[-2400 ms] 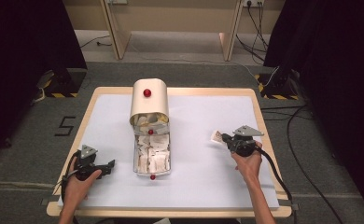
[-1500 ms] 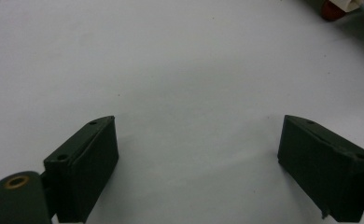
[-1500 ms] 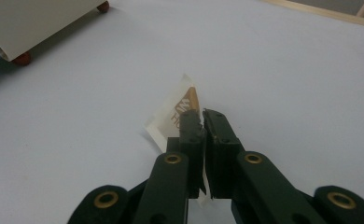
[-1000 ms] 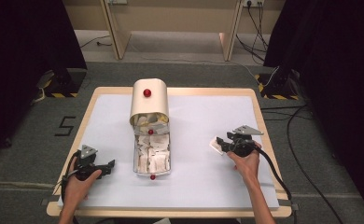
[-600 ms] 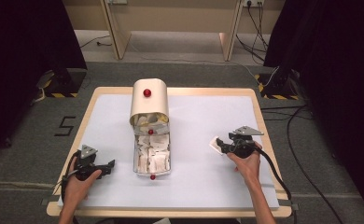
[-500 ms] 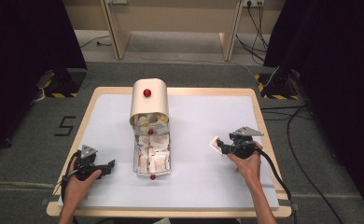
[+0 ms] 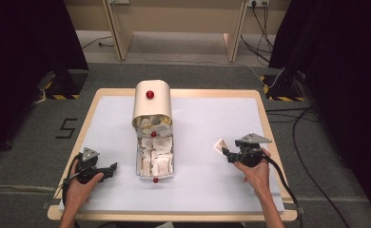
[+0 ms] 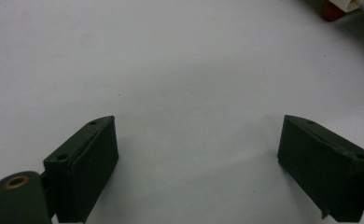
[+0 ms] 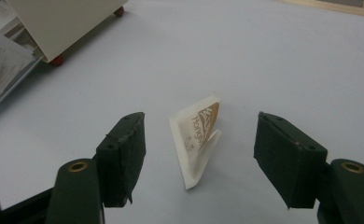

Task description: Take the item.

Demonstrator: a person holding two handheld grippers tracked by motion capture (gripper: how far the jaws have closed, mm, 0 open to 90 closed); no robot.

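Resting on the white surface (image 7: 202, 142), a small white sachet (image 9: 199, 137) with brown lettering lies loose between the spread fingers (image 9: 124, 154) of the right gripper (image 9: 201, 158), touched by neither. Across the surface, the left gripper (image 8: 196, 168) sits low in the person's hand with its fingers also wide apart and nothing between them. Between the two stands a cream box (image 7: 151, 102) with red knobs, its drawer (image 7: 154, 156) pulled out and packed with more sachets.
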